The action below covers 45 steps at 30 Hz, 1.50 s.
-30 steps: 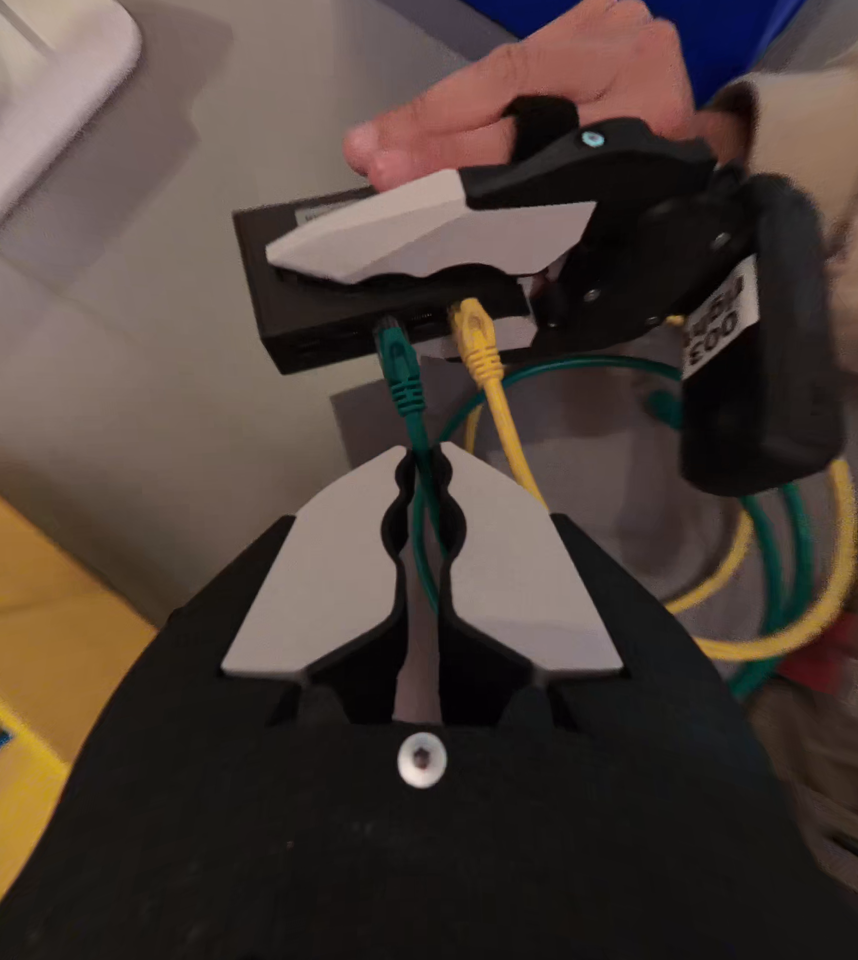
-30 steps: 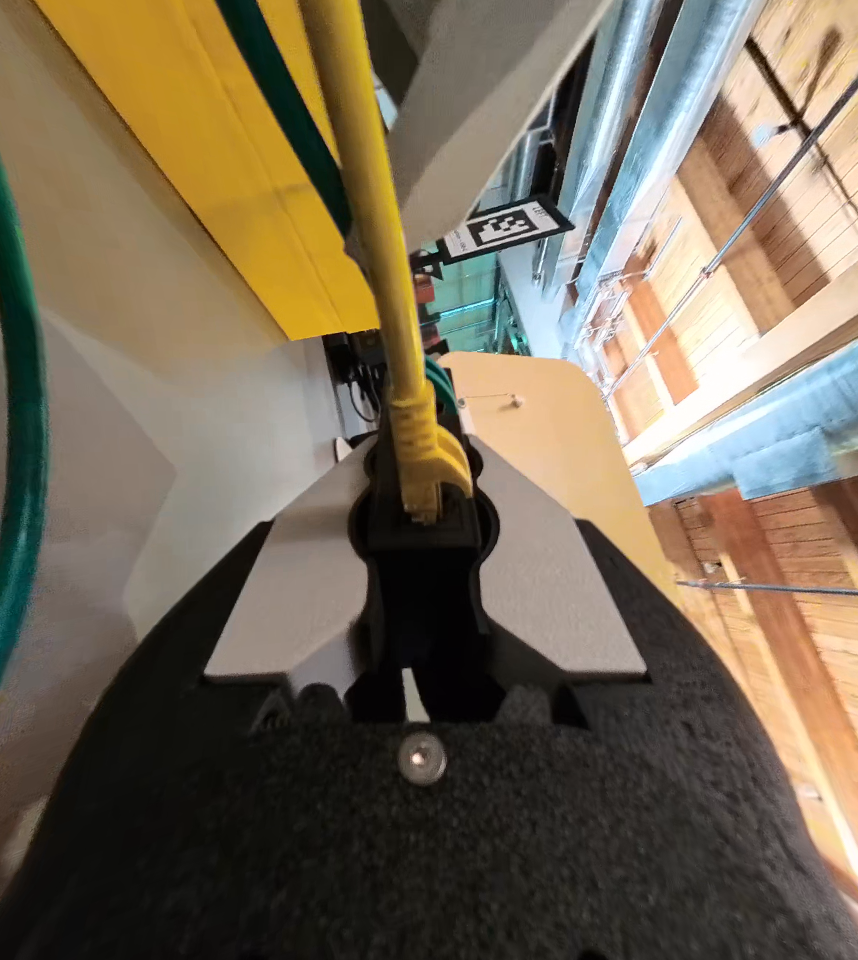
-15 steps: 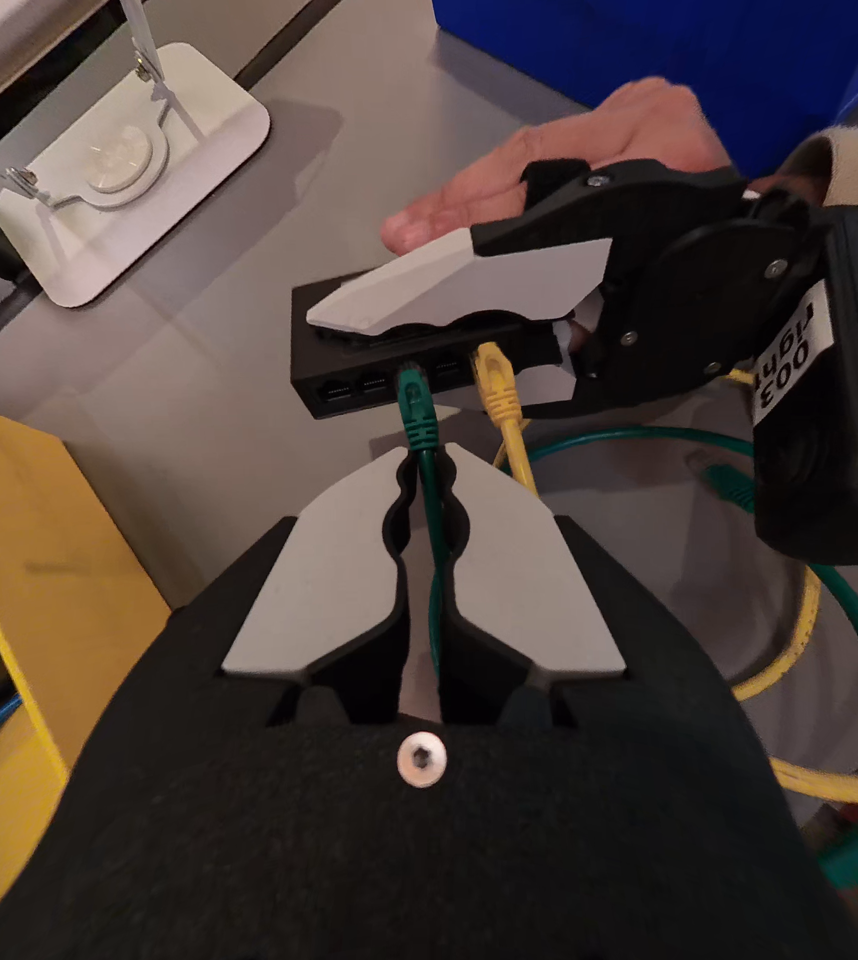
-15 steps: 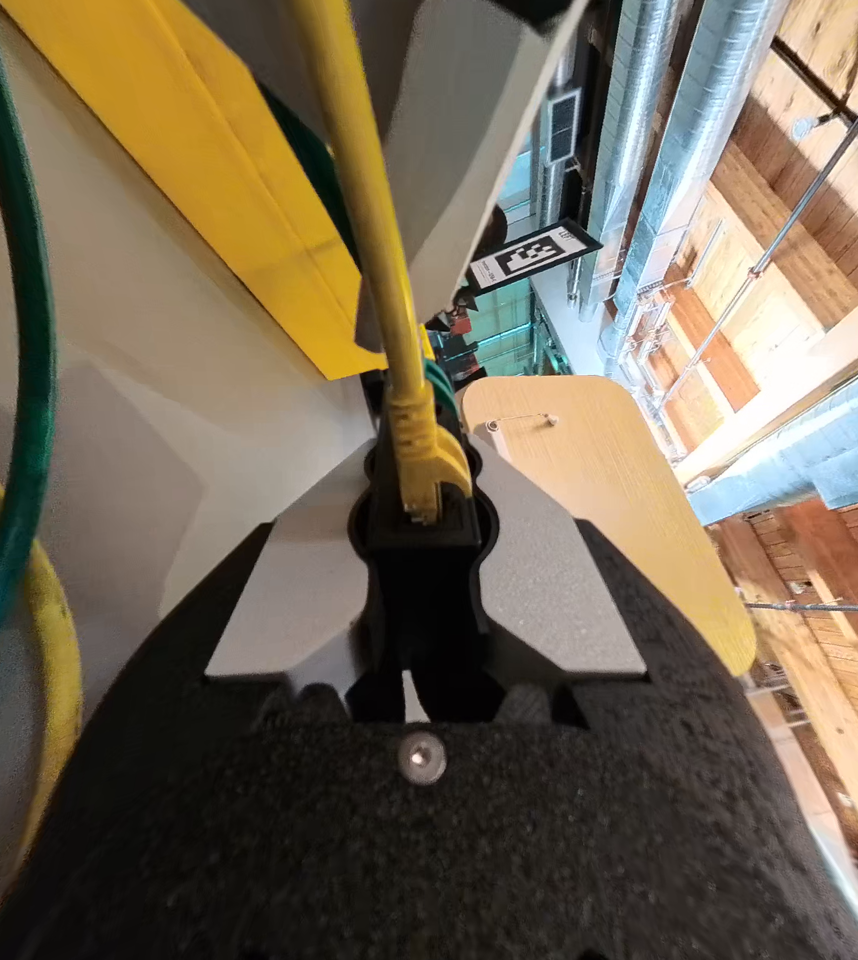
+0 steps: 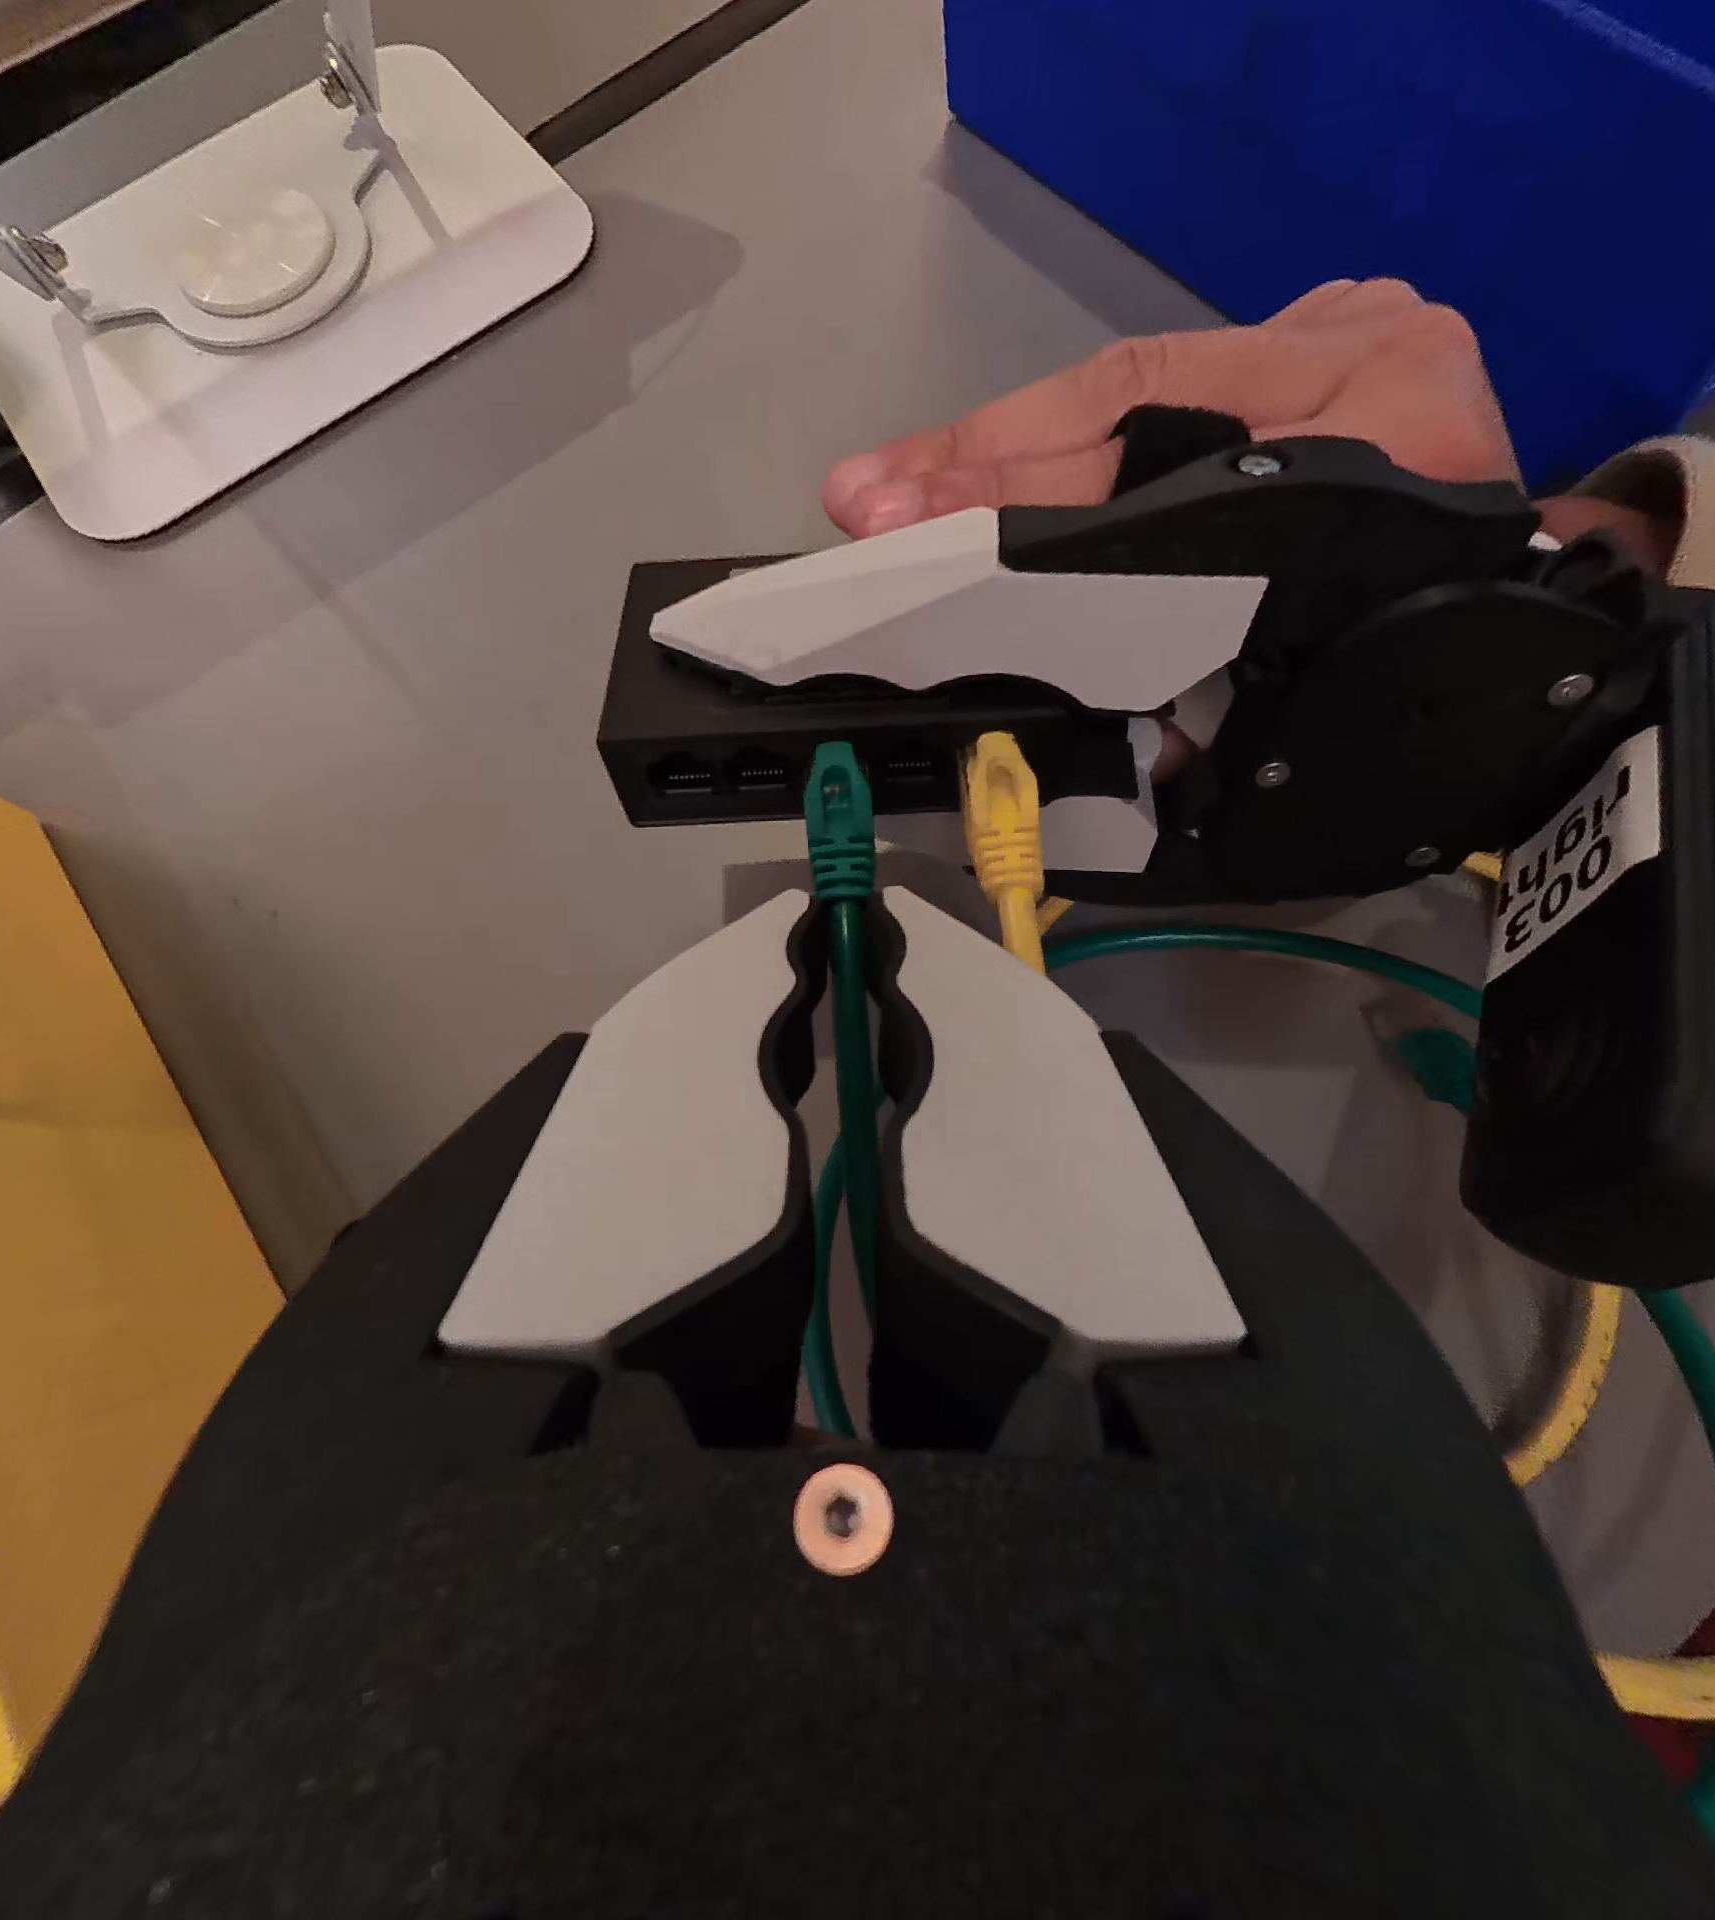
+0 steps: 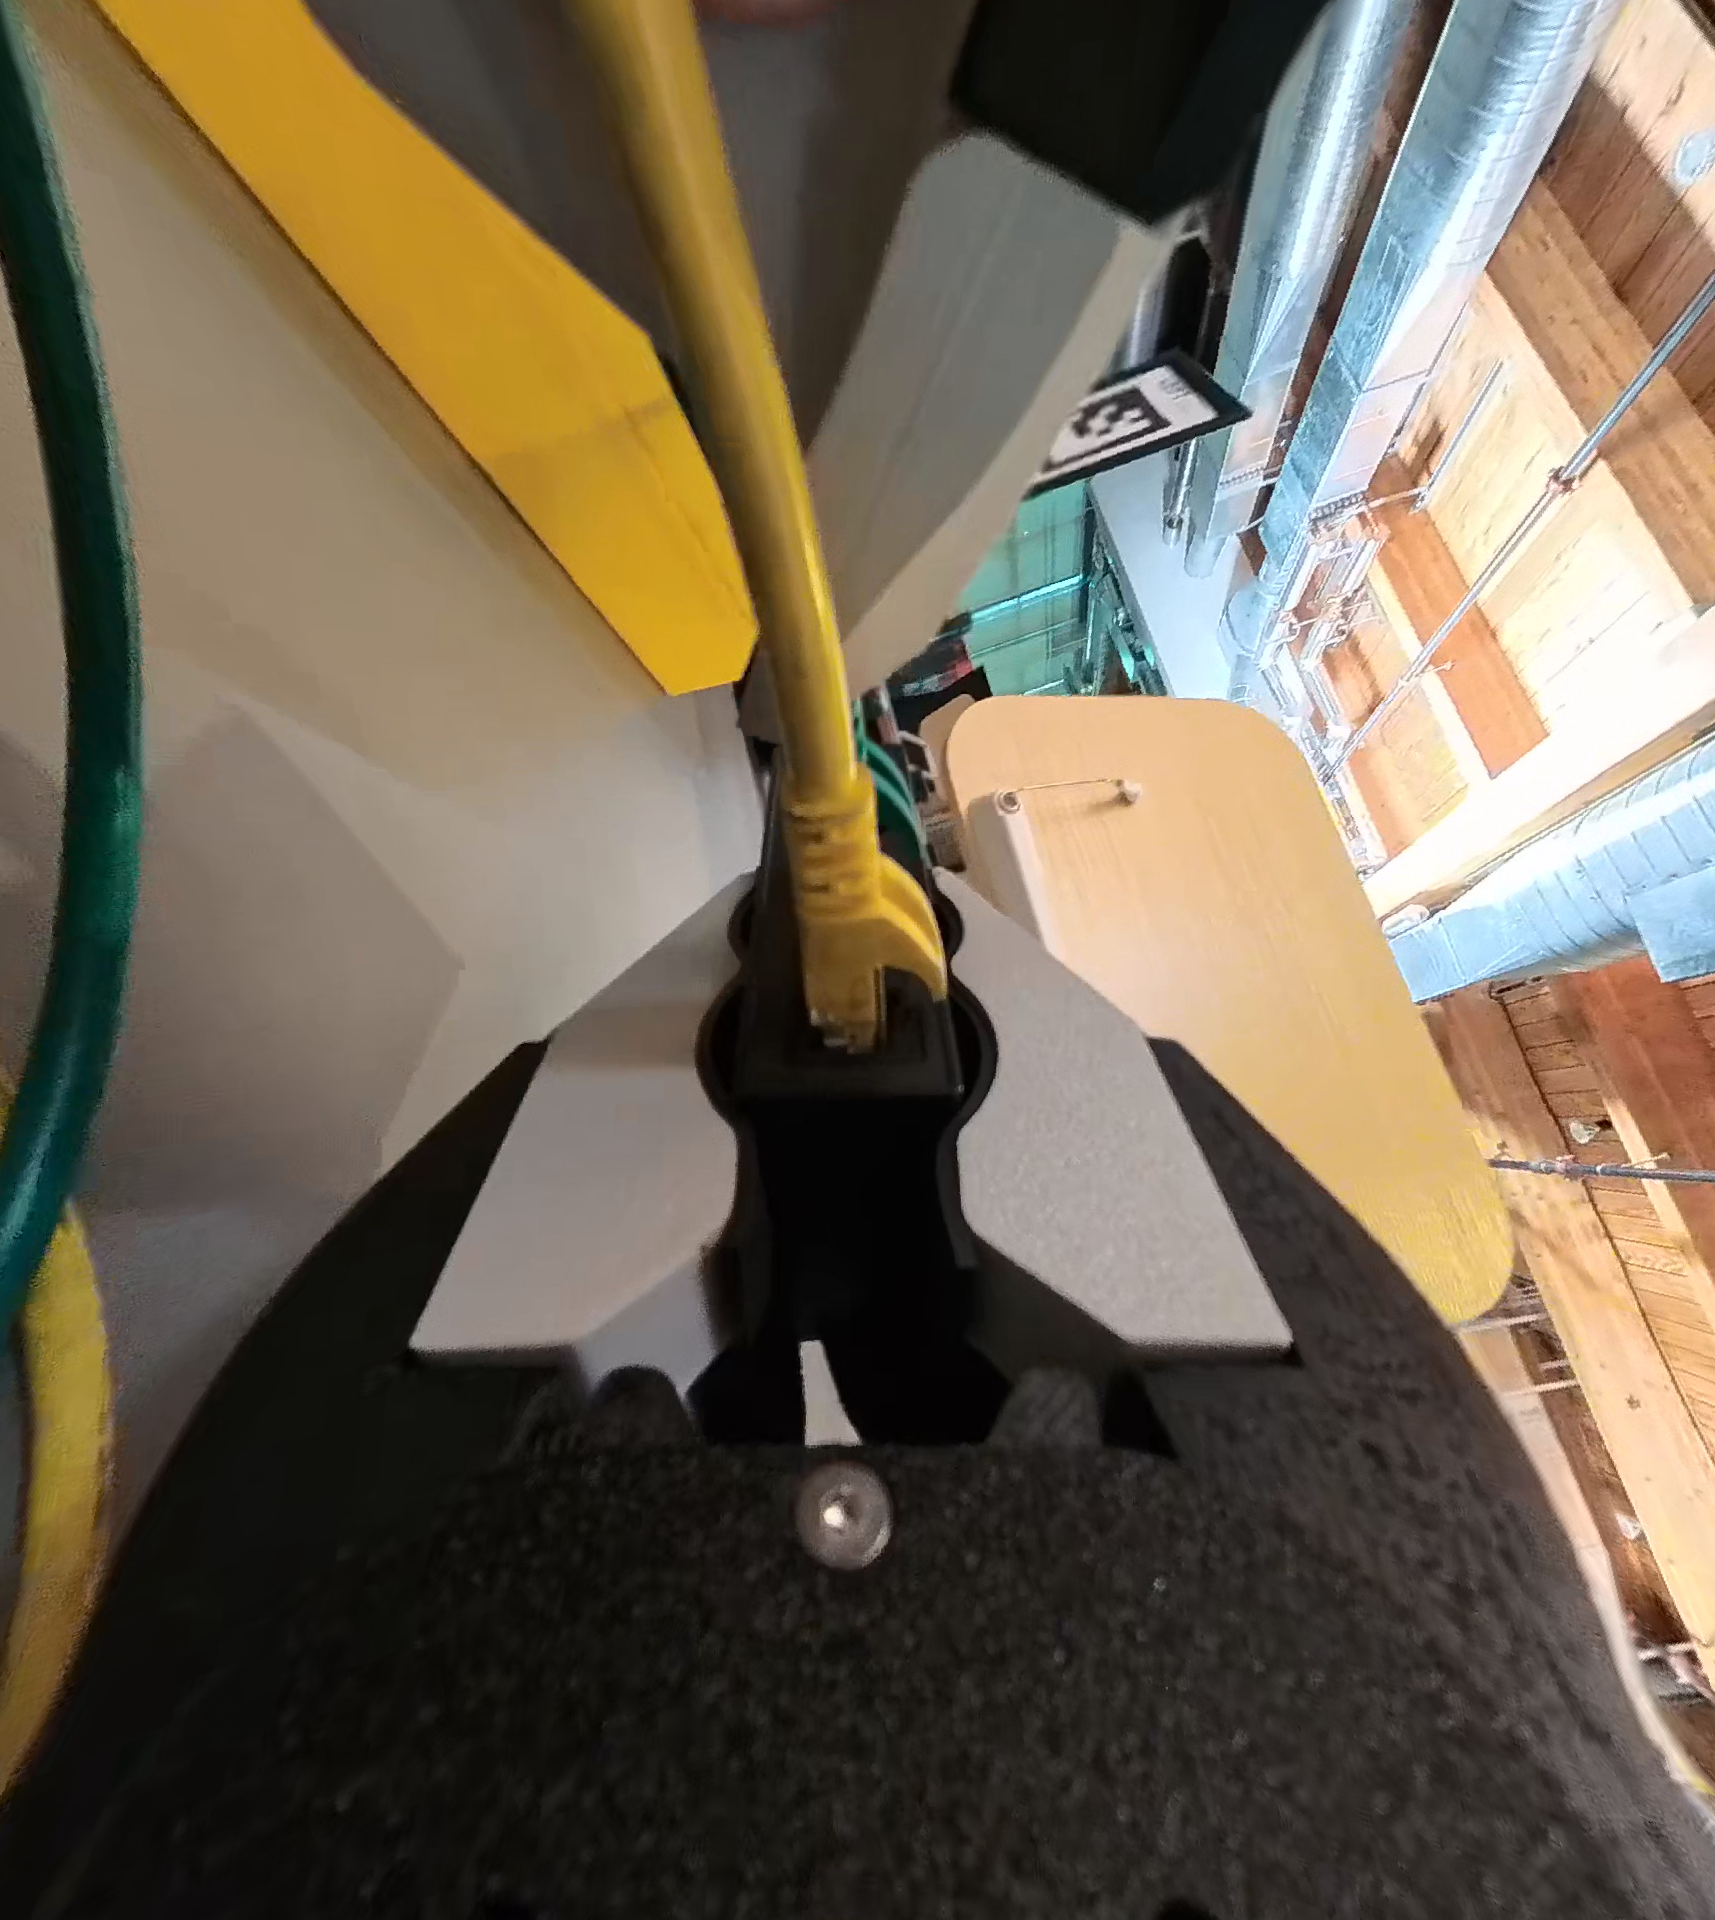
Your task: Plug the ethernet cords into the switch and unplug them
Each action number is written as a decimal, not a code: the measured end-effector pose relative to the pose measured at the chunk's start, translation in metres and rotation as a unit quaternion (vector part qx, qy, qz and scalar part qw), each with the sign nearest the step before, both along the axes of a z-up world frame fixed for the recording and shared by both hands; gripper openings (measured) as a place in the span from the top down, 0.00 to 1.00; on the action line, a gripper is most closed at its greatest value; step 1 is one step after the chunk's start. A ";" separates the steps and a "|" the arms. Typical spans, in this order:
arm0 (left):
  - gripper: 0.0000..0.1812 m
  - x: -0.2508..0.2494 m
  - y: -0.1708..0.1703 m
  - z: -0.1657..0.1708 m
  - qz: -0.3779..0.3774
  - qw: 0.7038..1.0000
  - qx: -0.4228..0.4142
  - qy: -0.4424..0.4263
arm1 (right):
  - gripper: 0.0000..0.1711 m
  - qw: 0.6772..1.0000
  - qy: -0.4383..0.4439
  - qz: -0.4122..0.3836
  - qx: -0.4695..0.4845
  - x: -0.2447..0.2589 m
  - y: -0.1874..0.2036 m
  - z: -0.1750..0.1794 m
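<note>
Left gripper (image 5: 845, 914) fingers closed on the green cord (image 5: 855, 1049), pinching the cable just behind its green plug (image 5: 837, 821), which sits in a middle port of the black switch (image 5: 728, 774). Yellow cord (image 5: 1007, 831) plugged in one port over to the right, an empty port between them; two empty ports at the left end.

Right gripper (image 5: 936, 686) fingers clamped on the switch from the right end, one finger across its top, the other under it; the hand (image 5: 1248, 405) is behind it. The switch is over the grey tabletop (image 5: 417, 727); contact unclear.

In the right wrist view the switch (image 6: 837, 1081) is wedged between the right gripper (image 6: 842, 935) fingers, yellow plug (image 6: 837, 914) seated in it. Slack green and yellow loops lie on the tabletop at right.
</note>
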<state>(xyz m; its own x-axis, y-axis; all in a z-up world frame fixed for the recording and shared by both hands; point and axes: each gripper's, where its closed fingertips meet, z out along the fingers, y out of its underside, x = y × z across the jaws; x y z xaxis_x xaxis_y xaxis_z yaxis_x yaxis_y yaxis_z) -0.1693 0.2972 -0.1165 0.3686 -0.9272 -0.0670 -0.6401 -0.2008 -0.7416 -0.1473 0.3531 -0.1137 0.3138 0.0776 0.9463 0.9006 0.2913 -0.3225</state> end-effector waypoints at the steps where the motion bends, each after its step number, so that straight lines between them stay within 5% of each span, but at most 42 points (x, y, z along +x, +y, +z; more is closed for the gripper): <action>1: 0.97 0.000 0.003 -0.002 0.003 1.000 -0.003 -0.001 | 0.84 1.000 0.005 -0.008 -0.011 0.001 0.002 -0.003; 6: 0.97 -0.007 0.026 -0.015 0.043 0.999 0.004 0.013 | 0.78 0.997 0.016 -0.054 -0.047 0.014 0.011 -0.018; 12: 0.97 -0.011 0.045 -0.026 0.098 0.995 -0.032 -0.013 | 0.73 0.956 0.169 -0.115 -0.210 0.043 -0.008 -0.028; 20: 0.97 0.023 0.066 -0.067 0.195 0.969 -0.129 -0.080 | 0.74 0.835 0.440 -0.082 -0.319 0.026 -0.101 0.036; 25: 0.97 0.031 0.056 -0.065 0.209 0.963 -0.130 -0.114 | 0.74 0.813 0.472 -0.100 -0.325 0.003 -0.164 0.012; 30: 0.86 0.012 0.040 -0.018 0.165 0.967 -0.106 -0.160 | 0.74 0.772 0.545 -0.087 -0.316 -0.021 -0.217 -0.019; 34: 0.86 -0.048 -0.003 0.028 0.101 0.972 -0.090 -0.194 | 0.70 0.775 0.546 -0.077 -0.308 -0.019 -0.233 -0.012; 37: 0.84 -0.142 0.014 0.032 0.181 0.964 -0.068 -0.181 | 0.70 0.774 0.558 -0.072 -0.291 -0.006 -0.235 -0.006; 41: 0.69 -0.280 0.063 -0.020 0.377 0.899 -0.160 -0.156 | 0.70 0.748 0.582 -0.068 -0.311 -0.003 -0.232 -0.013; 45: 0.63 -0.316 0.097 -0.029 0.424 0.827 -0.239 -0.280 | 0.70 0.751 0.565 -0.067 -0.334 -0.011 -0.228 -0.024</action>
<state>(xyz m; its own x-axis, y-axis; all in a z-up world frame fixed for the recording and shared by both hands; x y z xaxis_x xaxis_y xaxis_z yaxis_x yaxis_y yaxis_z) -0.4854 0.3946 -0.1452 0.7493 -0.1895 0.6345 0.2991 -0.7580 -0.5796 -0.1585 0.1249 -0.1374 0.9348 0.3135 -0.1670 -0.0520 -0.3442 -0.9375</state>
